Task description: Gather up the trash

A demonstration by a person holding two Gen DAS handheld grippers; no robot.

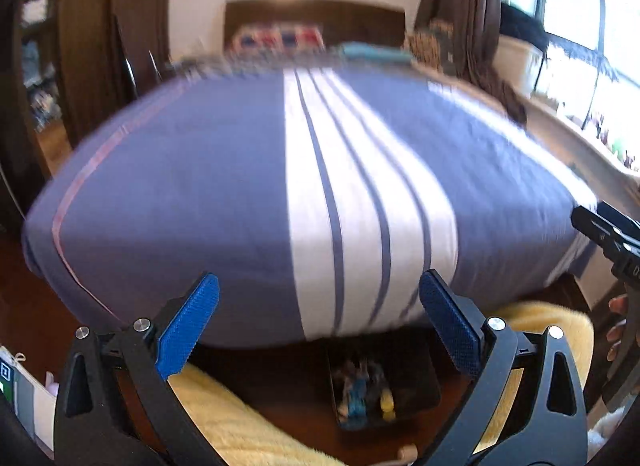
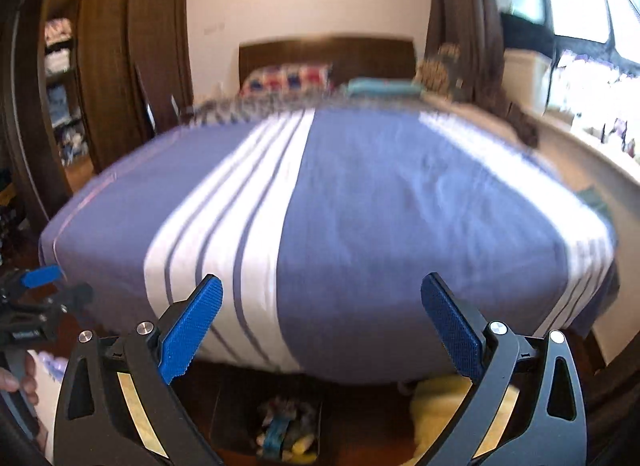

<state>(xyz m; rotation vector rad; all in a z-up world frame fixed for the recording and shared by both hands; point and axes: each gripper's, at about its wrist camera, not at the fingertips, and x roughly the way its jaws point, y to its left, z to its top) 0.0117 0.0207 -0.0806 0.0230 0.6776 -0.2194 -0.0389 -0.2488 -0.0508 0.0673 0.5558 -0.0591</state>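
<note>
A dark open bin stands on the wooden floor at the foot of the bed, holding crumpled blue, yellow and pale trash. The right wrist view shows the same bin and trash low in the middle. My left gripper is open above the bin, nothing between its blue pads. My right gripper is open as well and empty. Both hang in the air in front of the bed, side by side. The views are blurred.
A bed with a blue cover and white stripes fills the middle. A fluffy yellow rug lies on the floor beside the bin. Brown curtains and shelves stand left, and a window ledge runs along the right.
</note>
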